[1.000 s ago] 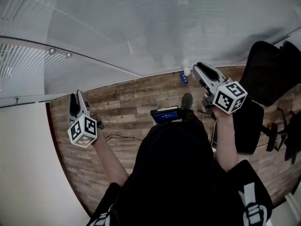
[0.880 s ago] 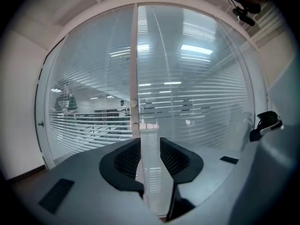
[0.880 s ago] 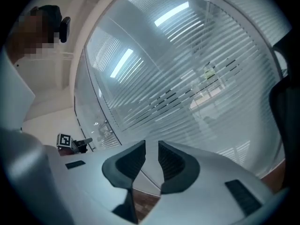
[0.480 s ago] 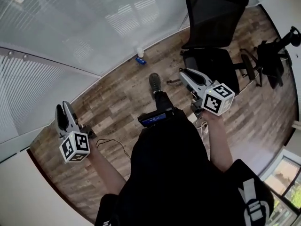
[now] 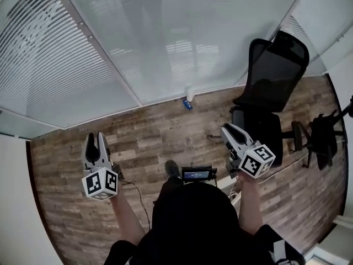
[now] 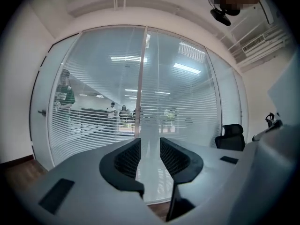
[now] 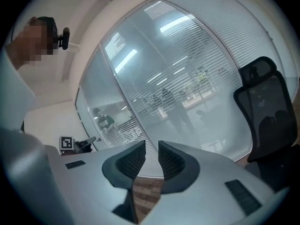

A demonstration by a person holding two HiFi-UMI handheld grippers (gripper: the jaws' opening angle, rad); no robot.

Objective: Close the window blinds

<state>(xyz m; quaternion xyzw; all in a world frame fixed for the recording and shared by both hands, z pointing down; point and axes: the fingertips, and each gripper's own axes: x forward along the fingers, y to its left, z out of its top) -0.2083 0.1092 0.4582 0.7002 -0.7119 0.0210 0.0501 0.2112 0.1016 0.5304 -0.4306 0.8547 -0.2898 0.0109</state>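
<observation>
Slatted blinds (image 5: pixel 52 59) hang behind a glass wall, with a second glazed panel (image 5: pixel 182 37) to their right. In the left gripper view the blinds (image 6: pixel 98 121) stand with slats apart, and people show through them beside a vertical frame post (image 6: pixel 140 74). My left gripper (image 5: pixel 94 138) is held low at the left, open and empty, well short of the glass. Over the floor at the right, my right gripper (image 5: pixel 227 130) has its jaws a narrow gap apart with nothing between them. The right gripper view looks along the blinds (image 7: pixel 187 78) slantwise.
A black office chair (image 5: pixel 273 76) stands close to the glass at the right, also seen as chair (image 7: pixel 265 111). A small white bottle (image 5: pixel 190 91) and a blue item (image 5: pixel 187 104) lie at the wall's foot. A cable (image 5: pixel 138 195) lies across the wood floor (image 5: pixel 149 131).
The head view has swung so that the glass wall and blinds lie straight ahead and the chair at the right. Both grippers stay low and empty, at much the same spread.
</observation>
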